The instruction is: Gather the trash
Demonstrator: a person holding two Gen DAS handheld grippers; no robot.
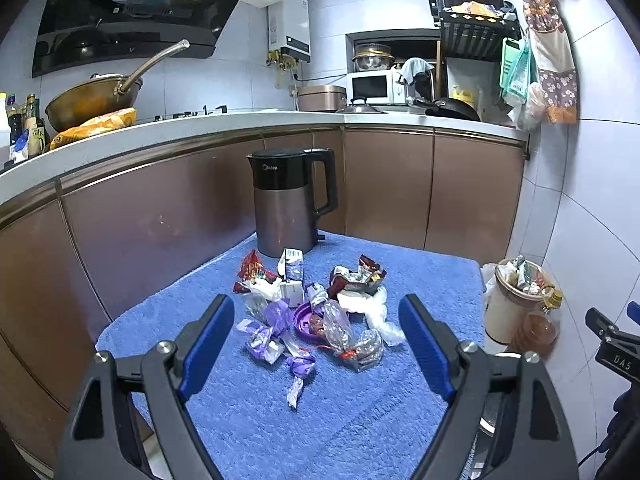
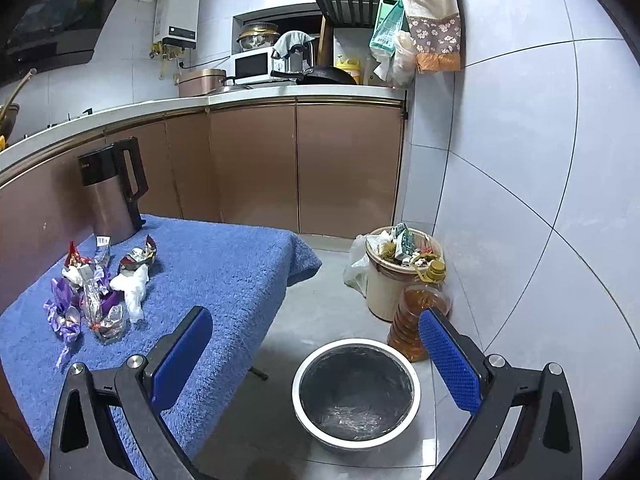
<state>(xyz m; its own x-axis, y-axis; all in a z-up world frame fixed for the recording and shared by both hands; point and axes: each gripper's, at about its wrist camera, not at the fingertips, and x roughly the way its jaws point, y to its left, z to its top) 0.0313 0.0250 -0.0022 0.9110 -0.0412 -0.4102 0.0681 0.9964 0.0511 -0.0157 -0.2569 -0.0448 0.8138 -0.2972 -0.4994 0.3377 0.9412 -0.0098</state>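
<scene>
A pile of trash (image 1: pixel 316 312) lies on the blue towel-covered table (image 1: pixel 328 420): purple wrappers, red and brown foil bags, clear plastic and a crumpled white tissue. My left gripper (image 1: pixel 316 316) is open and empty, its blue pads on either side of the pile, above and short of it. The pile also shows in the right wrist view (image 2: pixel 96 296) at the left. My right gripper (image 2: pixel 316 328) is open and empty above an empty black-lined bin (image 2: pixel 356 392) on the floor beside the table.
A brown electric kettle (image 1: pixel 288 204) stands at the table's far edge behind the pile. A full cream trash bin (image 2: pixel 396 276) and a bottle of oil (image 2: pixel 416 320) stand by the tiled wall. Kitchen cabinets (image 2: pixel 304 168) run behind.
</scene>
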